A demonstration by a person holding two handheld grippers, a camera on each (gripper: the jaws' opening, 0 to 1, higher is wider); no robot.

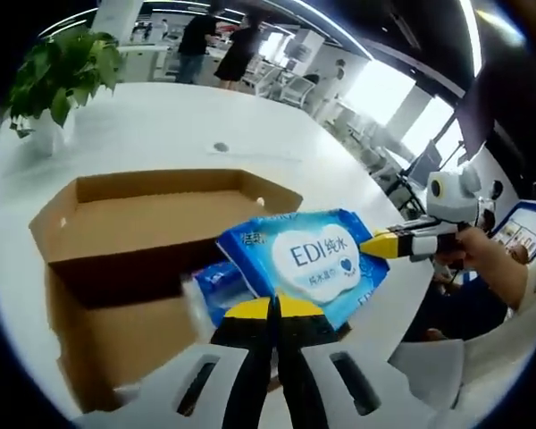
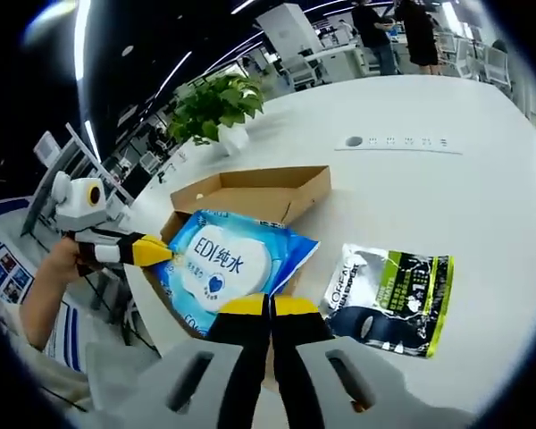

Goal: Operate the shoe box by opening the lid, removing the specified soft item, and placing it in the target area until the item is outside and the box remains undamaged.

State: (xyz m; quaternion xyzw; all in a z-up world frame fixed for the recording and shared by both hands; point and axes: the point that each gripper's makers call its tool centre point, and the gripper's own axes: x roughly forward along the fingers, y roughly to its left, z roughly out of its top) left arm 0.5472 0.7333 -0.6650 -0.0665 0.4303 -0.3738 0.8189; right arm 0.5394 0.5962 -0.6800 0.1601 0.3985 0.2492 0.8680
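White table (image 2: pixel 447 161), open shoe box (image 1: pixel 143 223); both grippers' jaws pinching blue wipes pack (image 1: pixel 308 259).

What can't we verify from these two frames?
- Left gripper view: the box interior under the blue wipes pack is hidden by the pack; a second blue pack there is blurred and partly covered.
- Right gripper view: most of the box sits behind the wipes pack.
- Right gripper view: small print on the black-green pouch is too small to read.
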